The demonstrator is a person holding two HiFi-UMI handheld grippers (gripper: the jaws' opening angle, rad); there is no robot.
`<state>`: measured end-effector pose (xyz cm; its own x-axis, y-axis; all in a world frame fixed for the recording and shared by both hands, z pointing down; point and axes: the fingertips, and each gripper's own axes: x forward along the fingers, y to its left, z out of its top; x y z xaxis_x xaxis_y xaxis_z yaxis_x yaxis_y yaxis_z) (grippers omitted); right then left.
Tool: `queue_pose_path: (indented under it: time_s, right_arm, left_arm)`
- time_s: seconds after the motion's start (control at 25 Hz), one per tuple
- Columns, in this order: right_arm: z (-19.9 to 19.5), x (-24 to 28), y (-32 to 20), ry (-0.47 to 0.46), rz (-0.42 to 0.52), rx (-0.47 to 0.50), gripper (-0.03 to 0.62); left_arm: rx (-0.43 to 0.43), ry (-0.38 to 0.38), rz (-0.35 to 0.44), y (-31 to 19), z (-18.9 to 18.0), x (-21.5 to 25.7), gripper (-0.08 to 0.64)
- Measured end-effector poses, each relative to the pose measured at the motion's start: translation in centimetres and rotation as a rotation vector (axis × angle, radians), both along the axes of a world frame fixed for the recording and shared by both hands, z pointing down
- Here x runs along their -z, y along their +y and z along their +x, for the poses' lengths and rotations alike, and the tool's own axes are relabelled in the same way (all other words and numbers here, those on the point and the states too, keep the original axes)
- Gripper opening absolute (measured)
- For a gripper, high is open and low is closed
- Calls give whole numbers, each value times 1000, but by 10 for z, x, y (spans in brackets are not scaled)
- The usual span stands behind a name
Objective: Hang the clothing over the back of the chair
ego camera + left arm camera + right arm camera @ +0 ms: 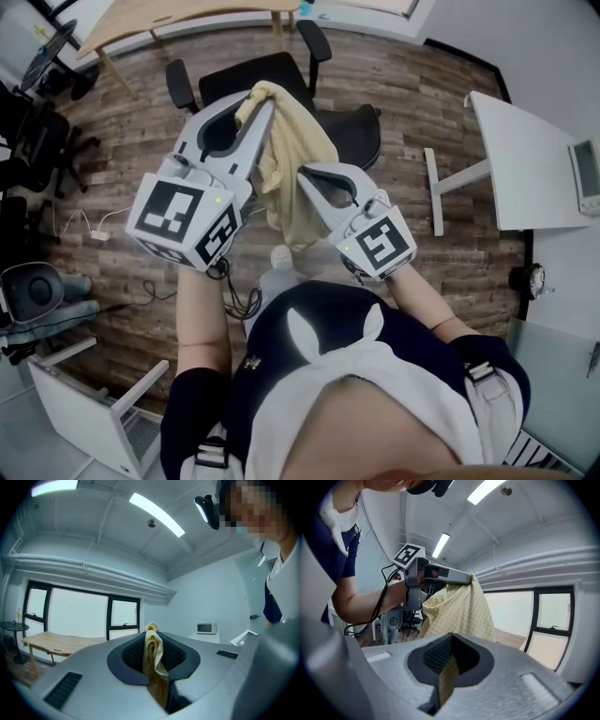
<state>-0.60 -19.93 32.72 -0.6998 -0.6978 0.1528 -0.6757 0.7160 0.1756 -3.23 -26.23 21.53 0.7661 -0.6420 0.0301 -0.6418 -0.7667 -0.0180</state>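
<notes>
A pale yellow checked garment (286, 173) hangs bunched between my two grippers, above a black office chair (267, 73). My left gripper (260, 103) is shut on the garment's upper end. In the left gripper view a twisted fold of the garment (153, 651) sticks up between the pads. My right gripper (305, 175) is lower and to the right, shut on another edge of the garment (449, 672). In the right gripper view the garment (461, 611) drapes down from the left gripper (466, 578), which a bare forearm holds.
The chair's armrests (178, 84) stick out on both sides and its seat (354, 131) lies to the right. A white desk (525, 159) stands at the right, a wooden table (169, 19) at the back. Dark chairs (37, 131) and cables (94, 230) are at the left, a white cabinet (94, 412) at lower left.
</notes>
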Motion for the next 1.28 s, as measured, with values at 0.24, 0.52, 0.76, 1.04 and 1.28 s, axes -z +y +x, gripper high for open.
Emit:
queue_pose_path:
  time_s: [0.24, 0.52, 0.76, 1.04, 1.28]
  right_arm:
    - [-4, -7, -16, 29, -27, -15, 0]
    - [-13, -18, -33, 63, -55, -12, 0]
    - [-19, -26, -43, 89, -80, -25, 0]
    - [-21, -31, -53, 114, -86, -38, 0]
    - [-21, -35, -56, 148, -92, -42, 0]
  left_arm:
    - [-8, -10, -18, -18, -4, -7, 54]
    - [-16, -22, -45, -39, -12, -21, 54]
    - [-36, -29, -59, -50, -15, -30, 54]
    - [-62, -35, -72, -64, -17, -38, 54]
    - [-96, -57, -75, -71, -14, -43, 54]
